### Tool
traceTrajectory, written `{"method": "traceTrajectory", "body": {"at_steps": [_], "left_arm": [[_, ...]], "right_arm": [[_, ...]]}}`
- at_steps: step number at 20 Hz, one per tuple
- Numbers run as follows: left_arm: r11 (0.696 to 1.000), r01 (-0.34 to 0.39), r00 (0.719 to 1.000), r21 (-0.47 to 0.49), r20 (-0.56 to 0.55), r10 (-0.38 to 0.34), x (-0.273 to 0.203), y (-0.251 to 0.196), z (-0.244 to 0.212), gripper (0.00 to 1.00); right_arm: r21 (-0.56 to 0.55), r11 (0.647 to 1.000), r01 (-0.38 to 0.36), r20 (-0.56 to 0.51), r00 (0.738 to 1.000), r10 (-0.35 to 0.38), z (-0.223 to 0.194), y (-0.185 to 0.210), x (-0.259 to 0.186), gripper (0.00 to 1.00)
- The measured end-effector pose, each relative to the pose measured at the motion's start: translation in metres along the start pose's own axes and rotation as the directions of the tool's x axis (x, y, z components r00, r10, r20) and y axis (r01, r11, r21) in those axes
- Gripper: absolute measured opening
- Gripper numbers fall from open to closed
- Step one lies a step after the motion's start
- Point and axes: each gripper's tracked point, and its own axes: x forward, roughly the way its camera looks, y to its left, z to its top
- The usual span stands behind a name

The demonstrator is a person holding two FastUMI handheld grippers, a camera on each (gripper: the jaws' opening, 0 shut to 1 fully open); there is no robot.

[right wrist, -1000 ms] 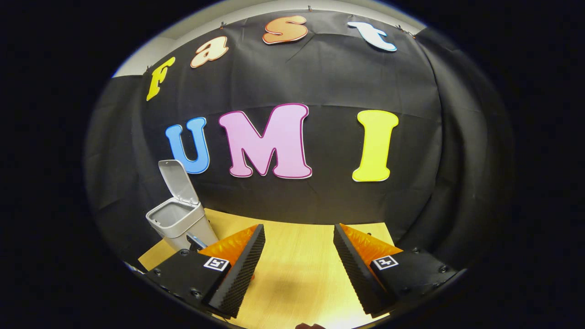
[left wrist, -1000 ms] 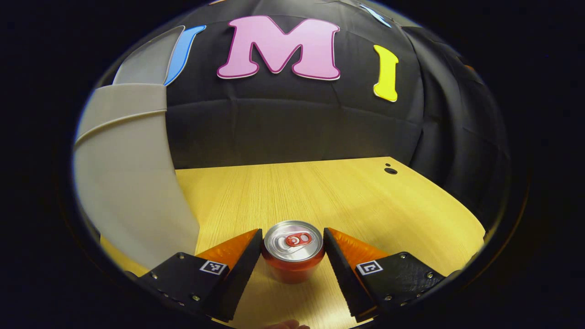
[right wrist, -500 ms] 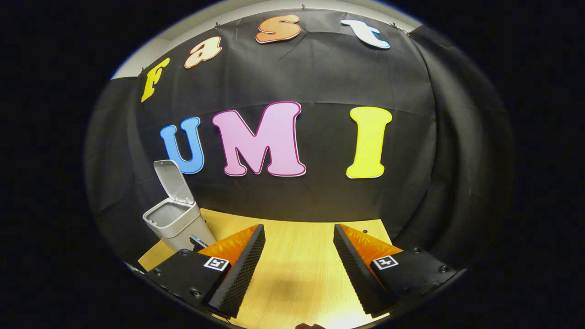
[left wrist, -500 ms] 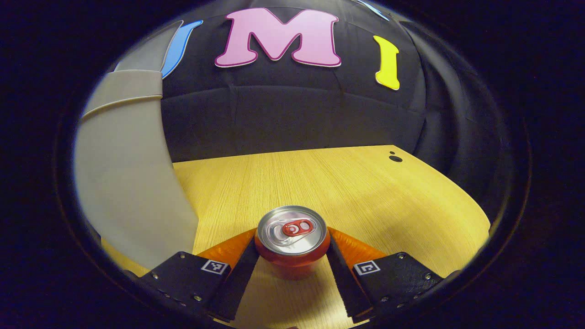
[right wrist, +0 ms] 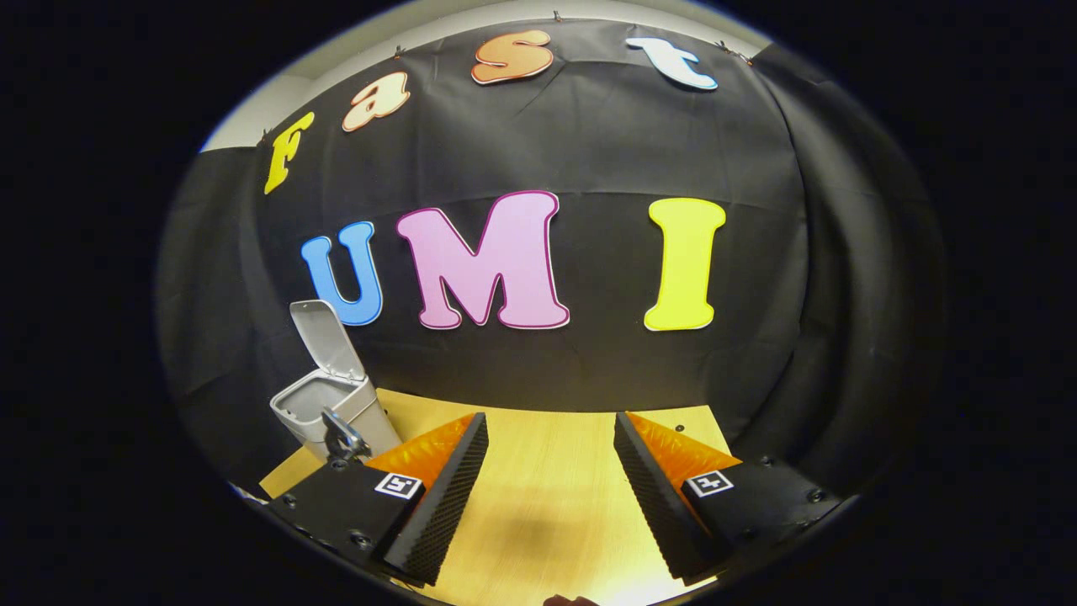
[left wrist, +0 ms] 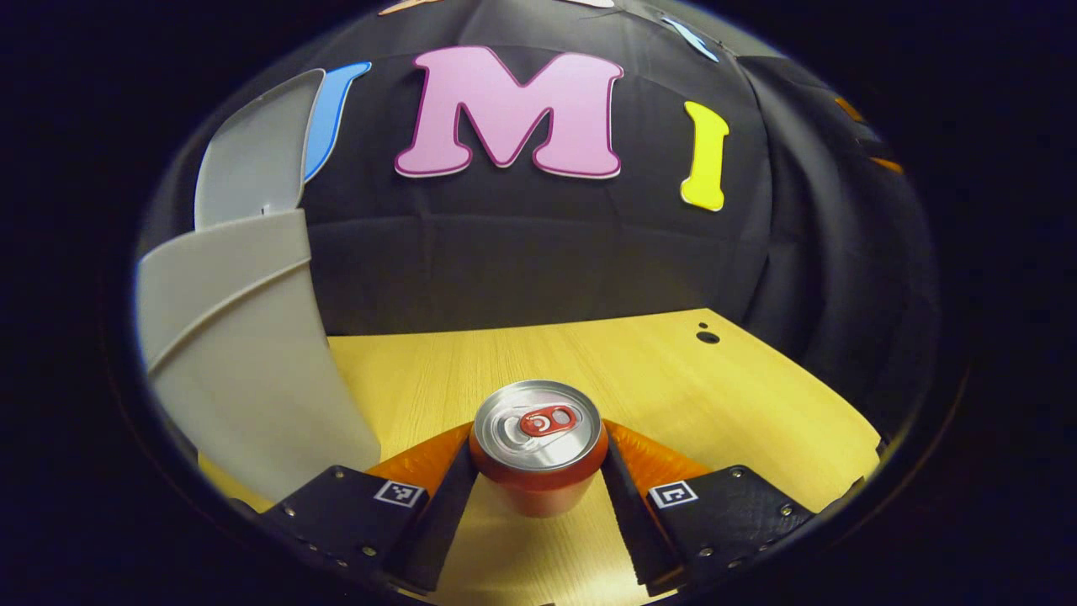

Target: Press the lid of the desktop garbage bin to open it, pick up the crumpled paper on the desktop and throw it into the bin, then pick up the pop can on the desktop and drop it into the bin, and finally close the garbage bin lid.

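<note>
A red pop can (left wrist: 538,425) with a silver top stands upright between the fingers of my left gripper (left wrist: 538,461), which is shut on its sides, over the wooden desktop (left wrist: 673,396). The grey garbage bin (left wrist: 244,362) rises close on the left, its lid (left wrist: 252,160) swung up. In the right gripper view the bin (right wrist: 336,402) stands at the far left with its lid (right wrist: 324,341) up. The can's silver top (right wrist: 338,438) shows in front of the bin's wall. My right gripper (right wrist: 547,480) hangs open over the desktop (right wrist: 547,522) with nothing between its fingers.
A small dark hole (left wrist: 708,337) marks the desktop's far right corner. The black cloth wall closes the back and right side. Bare wood lies to the right of the can and beyond it.
My left gripper's fingers closed on the can, then rose with it beside the bin; the can's top has come up in front of the bin in the right gripper view. The right gripper barely moved.
</note>
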Motion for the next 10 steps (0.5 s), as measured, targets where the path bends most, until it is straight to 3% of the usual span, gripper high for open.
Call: {"method": "traceTrajectory", "body": {"at_steps": [4, 10], "left_arm": [[0.997, -0.013, 0.998, -0.075, 0.063, 0.017, -0.032, 0.015, 0.062, 0.82], [0.993, -0.104, 0.969, -0.055, 0.219, 0.113, -0.098, 0.06, 0.153, 0.81]], "right_arm": [[0.004, 1.0, -0.025, 0.011, 1.0, 0.025, -0.003, 0.001, -0.007, 0.97], [0.034, 0.998, -0.061, 0.016, 0.998, 0.061, -0.011, -0.001, -0.013, 0.98]]}}
